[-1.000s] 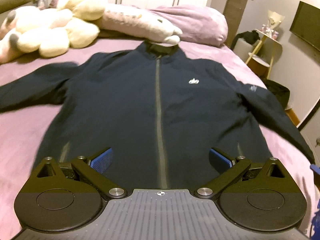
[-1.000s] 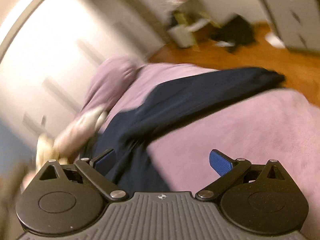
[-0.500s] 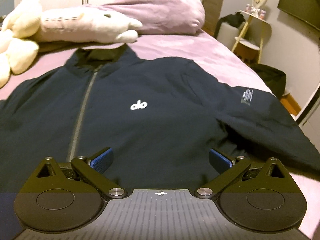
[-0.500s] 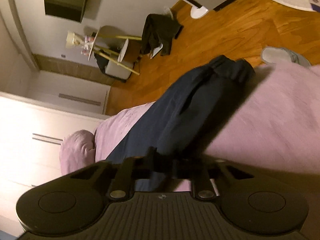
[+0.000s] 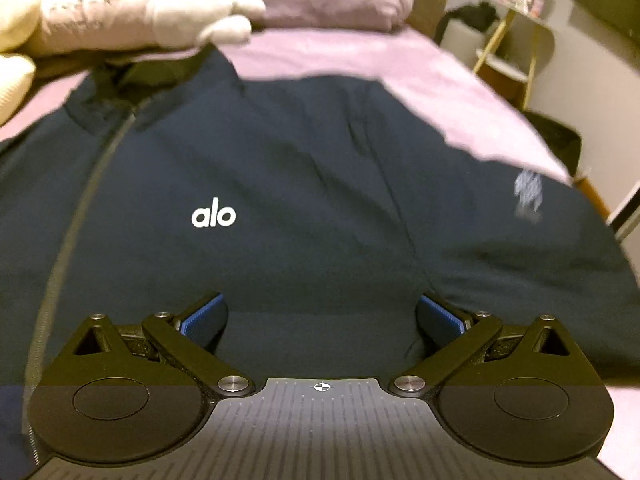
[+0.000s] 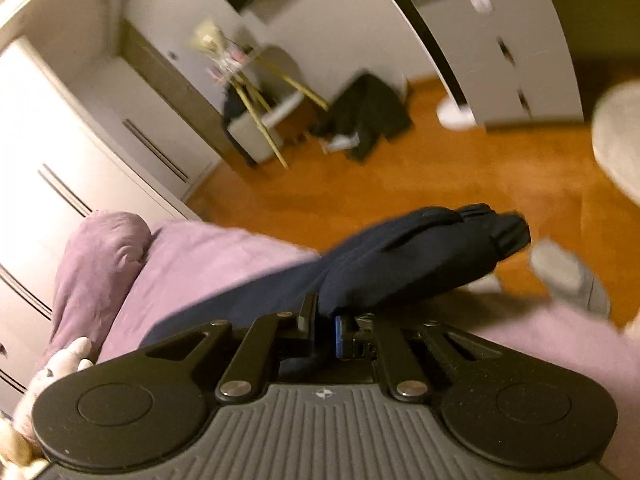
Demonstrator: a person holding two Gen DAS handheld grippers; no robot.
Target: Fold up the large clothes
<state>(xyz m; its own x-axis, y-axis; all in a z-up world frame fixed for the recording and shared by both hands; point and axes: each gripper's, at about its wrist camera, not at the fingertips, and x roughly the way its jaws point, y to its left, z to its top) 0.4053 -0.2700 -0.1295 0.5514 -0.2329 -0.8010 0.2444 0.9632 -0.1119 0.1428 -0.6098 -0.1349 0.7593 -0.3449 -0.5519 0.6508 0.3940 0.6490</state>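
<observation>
Sleeve [image 6: 400, 264] runs toward two o'clock from our right gripper [image 6: 326, 330], pinching it; our left gripper [image 5: 320, 316] hovers spread over the jacket [image 5: 248, 184].

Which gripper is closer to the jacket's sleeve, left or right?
Right. The right gripper is shut on the sleeve. The left gripper hangs open over the jacket chest, beside where that sleeve joins.

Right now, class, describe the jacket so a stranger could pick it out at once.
Find the bed with its pink sheet. Spread across it, zip up, lies the jacket, collar toward the plush toys. It is the only dark navy thing there, with a small white "alo" logo on the chest.
</observation>
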